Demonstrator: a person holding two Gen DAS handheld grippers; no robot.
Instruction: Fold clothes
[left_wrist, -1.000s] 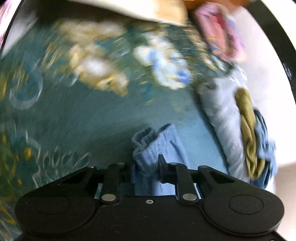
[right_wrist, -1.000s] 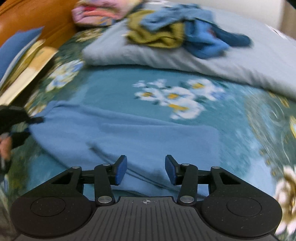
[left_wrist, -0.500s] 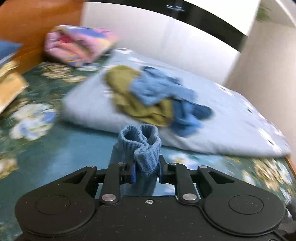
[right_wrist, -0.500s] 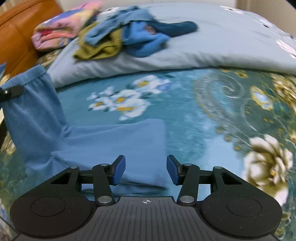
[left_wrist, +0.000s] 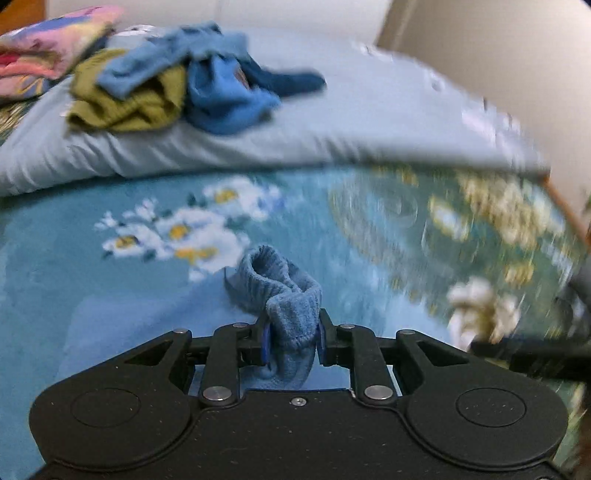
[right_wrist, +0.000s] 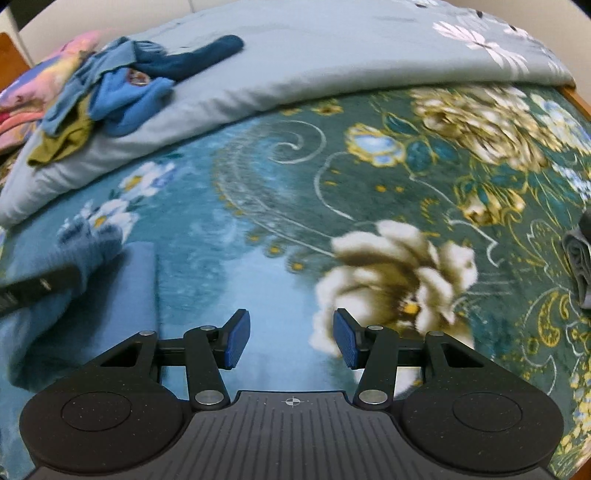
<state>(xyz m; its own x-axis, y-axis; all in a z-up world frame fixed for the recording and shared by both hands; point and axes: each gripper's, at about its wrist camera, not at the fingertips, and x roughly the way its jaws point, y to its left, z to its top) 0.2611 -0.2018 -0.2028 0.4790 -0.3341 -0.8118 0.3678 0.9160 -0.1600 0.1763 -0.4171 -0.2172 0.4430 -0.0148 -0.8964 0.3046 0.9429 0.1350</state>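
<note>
My left gripper (left_wrist: 291, 341) is shut on the ribbed cuff of a light blue knit garment (left_wrist: 284, 291), held low over the rest of that garment, which lies flat on the floral bedspread (left_wrist: 369, 221). In the right wrist view the same garment (right_wrist: 92, 295) lies at the left, with the left gripper's dark finger (right_wrist: 37, 286) holding its cuff (right_wrist: 92, 247) over the folded body. My right gripper (right_wrist: 291, 345) is open and empty, just right of the garment's edge, over a white flower on the bedspread (right_wrist: 369, 177).
A pile of unfolded clothes, blue and olive (left_wrist: 177, 92), sits on a grey-blue duvet (left_wrist: 369, 122) at the back, also seen in the right wrist view (right_wrist: 110, 92). A pink patterned bundle (left_wrist: 44, 66) lies far left. A grey cloth item (right_wrist: 580, 266) lies at the right edge.
My left gripper has swung the cuff up and across to the right, then down over the garment's body. My right gripper has moved right, off the garment, and stays open.
</note>
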